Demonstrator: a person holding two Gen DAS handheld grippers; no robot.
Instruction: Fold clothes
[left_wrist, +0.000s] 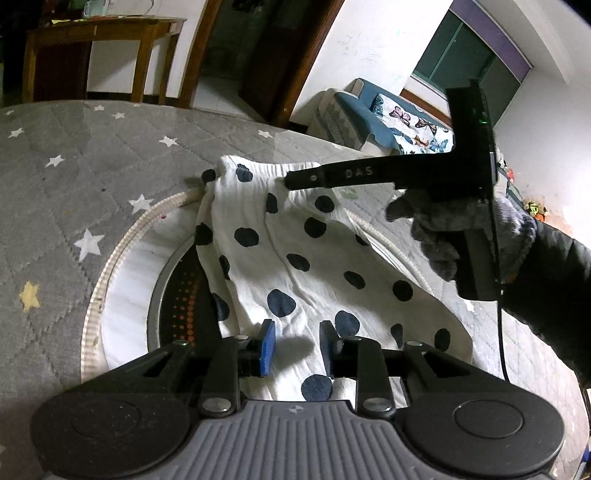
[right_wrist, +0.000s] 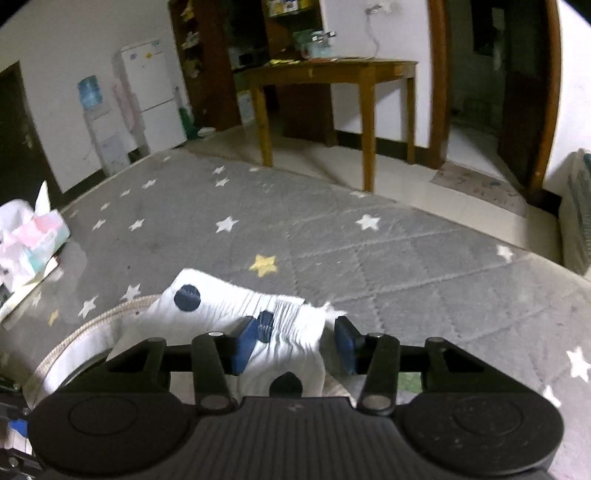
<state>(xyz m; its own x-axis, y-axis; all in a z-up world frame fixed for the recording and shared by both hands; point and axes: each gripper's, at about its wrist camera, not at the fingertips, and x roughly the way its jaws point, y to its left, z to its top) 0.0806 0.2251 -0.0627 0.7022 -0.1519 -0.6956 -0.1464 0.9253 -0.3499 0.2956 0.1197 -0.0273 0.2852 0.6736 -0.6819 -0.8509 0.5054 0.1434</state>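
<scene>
A white garment with dark blue dots (left_wrist: 295, 254) lies over a round white appliance (left_wrist: 125, 258) on a grey star-patterned mat (left_wrist: 55, 184). My left gripper (left_wrist: 297, 345) is open just above the garment's near end, touching nothing. My right gripper (left_wrist: 291, 179), held by a grey-gloved hand (left_wrist: 447, 229), reaches the garment's far gathered edge from the right. In the right wrist view the right gripper (right_wrist: 295, 343) is open, its pads on either side of the pleated waistband (right_wrist: 258, 314) without pinching it.
A wooden table (right_wrist: 332, 74) stands beyond the mat, with a doorway (right_wrist: 480, 74) to its right. A fridge (right_wrist: 147, 92) and water dispenser (right_wrist: 96, 122) stand against the far wall. A tissue box (right_wrist: 33, 236) lies at the mat's left. A butterfly-print sofa (left_wrist: 402, 122) sits at right.
</scene>
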